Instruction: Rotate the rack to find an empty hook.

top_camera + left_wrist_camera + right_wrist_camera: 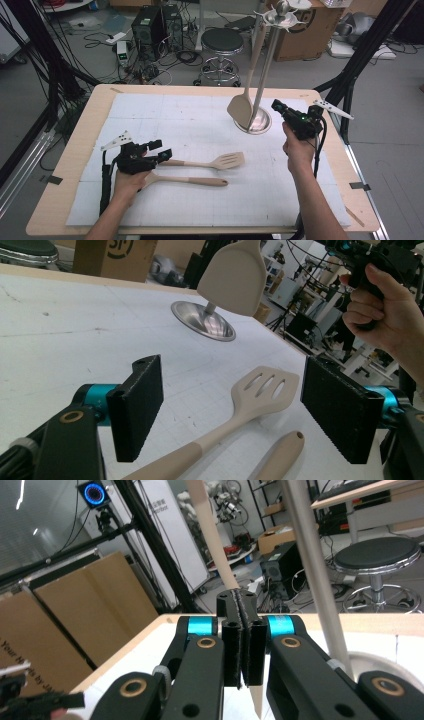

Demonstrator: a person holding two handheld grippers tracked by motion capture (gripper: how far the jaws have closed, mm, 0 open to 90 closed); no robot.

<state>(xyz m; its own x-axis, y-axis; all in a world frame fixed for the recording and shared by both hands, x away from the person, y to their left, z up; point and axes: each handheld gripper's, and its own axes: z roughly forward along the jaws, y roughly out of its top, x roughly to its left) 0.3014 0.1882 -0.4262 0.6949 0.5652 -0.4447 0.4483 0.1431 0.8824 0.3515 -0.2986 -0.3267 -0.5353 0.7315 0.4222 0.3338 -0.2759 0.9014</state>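
Note:
A steel utensil stand point(260, 121) rises at the back right of the white mat, and a beige solid spatula point(241, 107) hangs from its top. My right gripper point(276, 106) is raised just right of the stand, its jaws shut together on nothing. In the right gripper view the gripper point(242, 597) has the hanging handle point(210, 530) and the pole point(312, 570) just beyond its tips. A beige slotted spatula point(227, 161) and a second beige utensil point(195, 180) lie on the mat. My left gripper point(162, 149) stands open at the slotted spatula's handle point(200, 445), not pressing it.
The wooden table point(75, 150) carries a white mat point(200, 210). Behind it stand a black stool point(222, 42), a cardboard box point(315, 30), computer cases point(150, 25) with loose cables, and black frame legs point(360, 55) at the right corner.

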